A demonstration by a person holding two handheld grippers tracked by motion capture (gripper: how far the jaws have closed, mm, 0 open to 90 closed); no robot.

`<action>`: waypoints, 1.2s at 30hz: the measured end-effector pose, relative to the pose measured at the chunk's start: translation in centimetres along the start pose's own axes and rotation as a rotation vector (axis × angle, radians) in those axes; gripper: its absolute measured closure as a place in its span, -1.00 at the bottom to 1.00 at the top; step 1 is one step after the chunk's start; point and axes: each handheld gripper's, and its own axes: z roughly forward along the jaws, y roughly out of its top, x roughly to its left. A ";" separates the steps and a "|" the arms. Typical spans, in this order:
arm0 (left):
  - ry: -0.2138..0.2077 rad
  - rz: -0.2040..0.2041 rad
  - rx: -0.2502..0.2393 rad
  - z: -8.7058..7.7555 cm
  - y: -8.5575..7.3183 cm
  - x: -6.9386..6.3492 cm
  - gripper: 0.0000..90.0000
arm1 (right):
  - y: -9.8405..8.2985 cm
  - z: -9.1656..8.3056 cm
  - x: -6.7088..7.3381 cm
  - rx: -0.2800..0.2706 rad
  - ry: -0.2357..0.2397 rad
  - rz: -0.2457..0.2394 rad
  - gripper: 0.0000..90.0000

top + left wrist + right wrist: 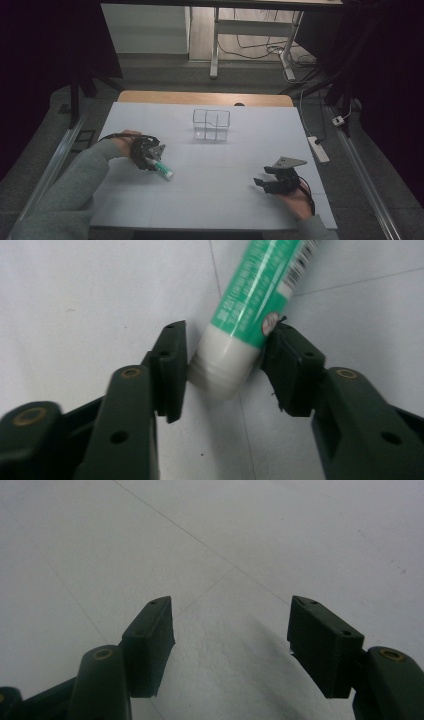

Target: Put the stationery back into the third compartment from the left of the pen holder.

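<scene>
A green and white tube [165, 170] lies on the white table sheet [215, 195] at the left, white cap end toward my left gripper [154, 162]. In the left gripper view the two black pads [172, 365] press on either side of the tube [250, 300] at its white cap end, so that gripper is shut on it. My right gripper [260, 184] rests low at the right front of the table. Its jaws stand apart in the right gripper view [230, 630], with only bare sheet between them.
A clear box with dividers [211, 125] stands at the back middle of the sheet. A strip of wooden table edge [205, 97] shows behind it. A power strip [318, 148] lies on the floor off the right side.
</scene>
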 end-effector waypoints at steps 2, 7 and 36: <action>-0.007 0.007 0.002 -0.1 0.0 -0.1 0.36 | 0.0 0.0 0.0 0.000 0.002 0.001 -0.25; -0.018 0.012 0.000 -0.3 0.1 -0.3 0.42 | 0.0 0.0 0.0 0.000 0.000 0.000 -0.25; 0.161 -0.513 -0.193 -2.8 3.3 -4.1 0.42 | 0.3 -0.5 0.3 -0.039 0.000 -0.010 -0.24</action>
